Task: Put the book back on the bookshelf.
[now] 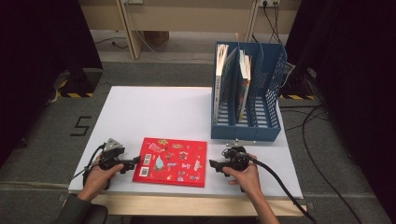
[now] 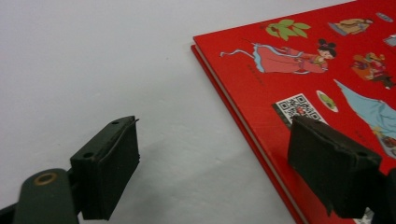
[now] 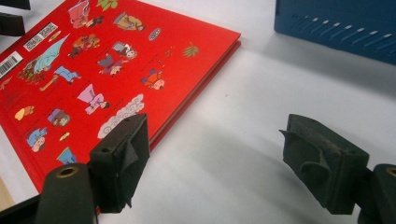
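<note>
- Worktop (image 1: 154, 112): white, carries everything; the red book is the landmark below.
- Blue file rack (image 1: 261, 126): behind the red book and off its right corner, well apart. Books already stand in its left slots; the right slots look free.
- Red book (image 1: 170, 162): lies flat, cover up, near the front edge of the worktop, between the two tools.
- Left tool (image 1: 132, 163): at the book's left edge, released; in the left gripper view one jaw hangs over the cover by the QR code, the other over bare worktop.
- Right tool (image 1: 214, 164): just off the book's right edge, also released, nothing held; jaws straddle that edge in the right gripper view.
- Step in hand, my read: lift the book for the rack. Cover sits flush, so get one jaw under the edge, tip it up, then clamp near mid-spine; the other tool steadies the far side against sliding.
</note>
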`<move>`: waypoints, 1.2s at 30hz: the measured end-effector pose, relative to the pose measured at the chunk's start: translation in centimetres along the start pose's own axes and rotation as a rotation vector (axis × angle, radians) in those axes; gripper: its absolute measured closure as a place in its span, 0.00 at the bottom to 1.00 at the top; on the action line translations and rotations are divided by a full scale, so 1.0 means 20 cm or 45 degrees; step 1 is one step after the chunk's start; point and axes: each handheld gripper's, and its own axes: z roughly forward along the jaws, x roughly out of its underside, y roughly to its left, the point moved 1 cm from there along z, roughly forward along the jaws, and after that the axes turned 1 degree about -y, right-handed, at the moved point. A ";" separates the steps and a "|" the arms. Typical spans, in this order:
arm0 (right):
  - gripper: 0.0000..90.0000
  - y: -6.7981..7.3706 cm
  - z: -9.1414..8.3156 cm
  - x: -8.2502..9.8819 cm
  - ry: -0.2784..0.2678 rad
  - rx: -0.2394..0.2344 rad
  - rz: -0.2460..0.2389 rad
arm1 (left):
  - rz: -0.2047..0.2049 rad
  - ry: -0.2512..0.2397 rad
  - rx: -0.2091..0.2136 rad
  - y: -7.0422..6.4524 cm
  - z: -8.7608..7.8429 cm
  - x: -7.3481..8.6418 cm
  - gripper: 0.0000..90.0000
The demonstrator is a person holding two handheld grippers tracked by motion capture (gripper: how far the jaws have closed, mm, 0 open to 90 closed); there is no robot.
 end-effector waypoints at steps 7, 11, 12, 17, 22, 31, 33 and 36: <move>0.27 0.04 0.02 0.01 0.010 -0.018 -0.004 | 0.005 0.031 0.094 -0.04 0.01 0.01 0.23; 0.27 0.06 0.05 0.01 0.020 -0.047 -0.002 | 0.015 0.042 0.146 -0.07 0.01 0.01 0.29; 0.27 0.07 0.05 0.01 0.022 -0.050 -0.001 | 0.013 0.045 0.157 -0.08 0.01 0.01 0.29; 0.27 0.08 0.07 0.02 0.027 -0.049 -0.012 | 0.030 0.062 0.215 -0.12 0.01 0.01 0.29; 0.27 0.10 0.10 0.02 0.025 -0.059 -0.013 | 0.057 0.076 0.230 -0.15 0.02 0.01 0.27; 0.28 0.14 0.12 0.02 0.008 -0.061 -0.020 | 0.106 0.103 0.283 -0.23 0.01 0.01 0.32; 0.28 0.14 0.12 0.02 0.001 -0.053 -0.006 | 0.122 0.107 0.298 -0.26 0.01 0.01 0.32; 0.28 0.12 0.11 0.02 -0.016 -0.012 0.026 | 0.125 0.110 0.311 -0.26 0.01 0.01 0.32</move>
